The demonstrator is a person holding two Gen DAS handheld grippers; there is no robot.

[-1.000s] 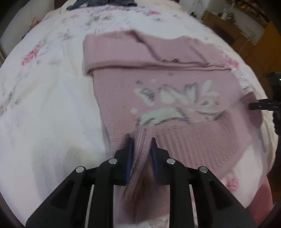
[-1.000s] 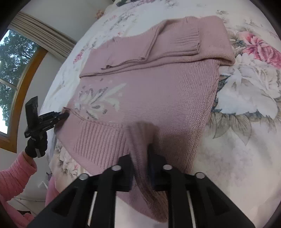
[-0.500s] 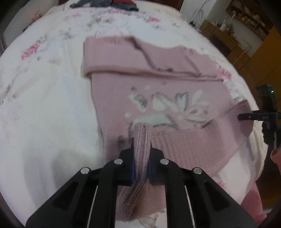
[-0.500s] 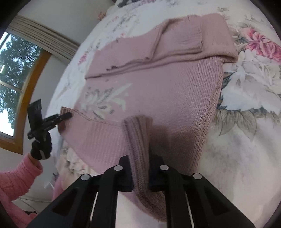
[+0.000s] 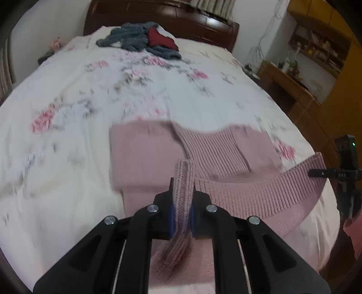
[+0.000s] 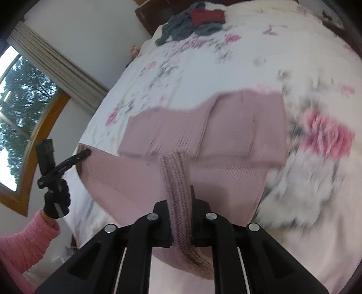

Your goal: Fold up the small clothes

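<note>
- While both of your grippers pinch the ribbed hem, the pink sweater lies on the floral bedspread, its lower edge lifted off the bed
- Your left gripper is clamped narrow on a fold of hem; the rib knit stands up between the blue pads and hangs down behind them
- Your right gripper is likewise closed tight on a bunched strip of hem, which rises above the fingers and trails below
- From the left wrist view, the right gripper's tip shows at the far right, biting the hem corner; the hem stretches as a raised band between the two grips
- From the right wrist view, your gloved left hand and pink sleeve hold the other tool near the window
- Sweater's upper part rests flat, with folded sleeves lying across it
- Near the dark headboard, a grey and red clothes pile sits well apart from the sweater
- Wooden shelving stands off to the right of the bed; much of the bedspread is motion-blurred
</note>
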